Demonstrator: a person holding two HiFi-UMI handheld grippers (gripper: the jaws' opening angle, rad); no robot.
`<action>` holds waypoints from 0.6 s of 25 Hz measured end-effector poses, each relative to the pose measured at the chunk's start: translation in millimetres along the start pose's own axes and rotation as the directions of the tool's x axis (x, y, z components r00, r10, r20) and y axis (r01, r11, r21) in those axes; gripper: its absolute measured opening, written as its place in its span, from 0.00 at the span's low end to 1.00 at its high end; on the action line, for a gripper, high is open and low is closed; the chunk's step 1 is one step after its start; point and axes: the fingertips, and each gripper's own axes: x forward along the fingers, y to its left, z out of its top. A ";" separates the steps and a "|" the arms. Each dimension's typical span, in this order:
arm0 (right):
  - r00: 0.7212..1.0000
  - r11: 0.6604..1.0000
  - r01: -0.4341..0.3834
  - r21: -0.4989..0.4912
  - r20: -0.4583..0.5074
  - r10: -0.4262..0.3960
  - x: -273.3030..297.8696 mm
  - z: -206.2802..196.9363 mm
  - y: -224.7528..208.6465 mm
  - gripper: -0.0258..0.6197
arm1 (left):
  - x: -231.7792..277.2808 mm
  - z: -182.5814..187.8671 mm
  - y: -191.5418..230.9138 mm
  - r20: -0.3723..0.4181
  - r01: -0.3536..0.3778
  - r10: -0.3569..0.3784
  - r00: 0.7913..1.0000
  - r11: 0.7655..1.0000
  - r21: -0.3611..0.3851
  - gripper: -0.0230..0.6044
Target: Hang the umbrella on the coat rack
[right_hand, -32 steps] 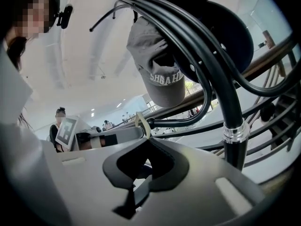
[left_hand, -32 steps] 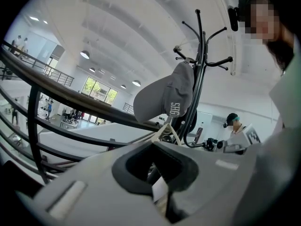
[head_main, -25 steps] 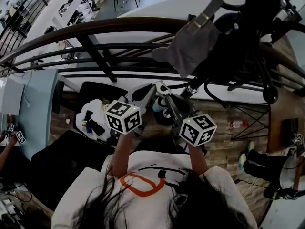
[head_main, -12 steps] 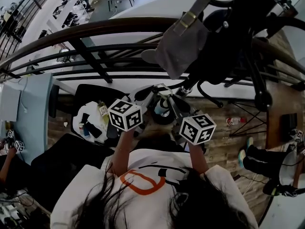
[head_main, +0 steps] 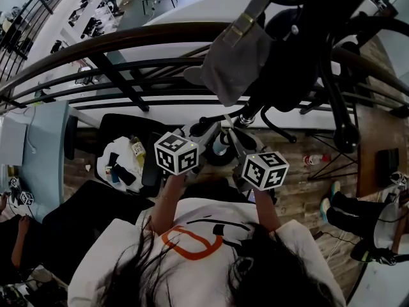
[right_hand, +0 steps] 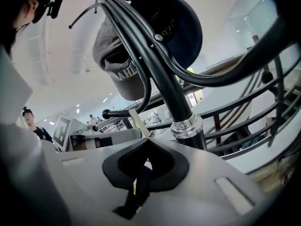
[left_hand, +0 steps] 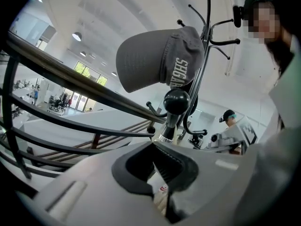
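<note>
The black coat rack (head_main: 317,75) stands right in front of me, with a grey cap (head_main: 233,62) on one hook. My left gripper (head_main: 208,130) and right gripper (head_main: 229,132) meet tip to tip near its pole. Between them shows a pale blue-white part of the umbrella (head_main: 220,143). In the left gripper view the left gripper (left_hand: 157,173) is shut on something white with red print, and a black ball knob (left_hand: 176,101) stands just beyond it. In the right gripper view the right gripper (right_hand: 141,166) is shut on a black strap (right_hand: 141,185); a cream strip (right_hand: 139,122) rises from it beside the pole (right_hand: 186,114).
A dark curved railing (head_main: 128,43) runs behind the rack. A dark cap (right_hand: 181,22) hangs next to the grey cap (right_hand: 117,74). A black chair (head_main: 128,126) and a small round table (head_main: 110,152) with clutter are at the left. Someone's feet (head_main: 339,213) are at the right.
My left gripper has drifted right, closer to the right gripper. Both tips now sit nearer the rack's pole, still shut on what they hold.
</note>
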 end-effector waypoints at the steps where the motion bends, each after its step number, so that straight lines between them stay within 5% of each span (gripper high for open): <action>1: 1.000 1.000 0.000 0.001 -0.001 0.000 1.0 -2.6 -0.4 0.08 | 0.1 -1.9 -1.3 0.000 0.007 -0.007 1.000 1.000 0.000 0.04; 15: 1.000 0.994 -0.024 -0.106 -0.002 0.024 13.4 -12.9 3.3 0.09 | 5.2 -3.6 -18.6 0.032 0.041 -0.043 0.999 0.998 0.037 0.06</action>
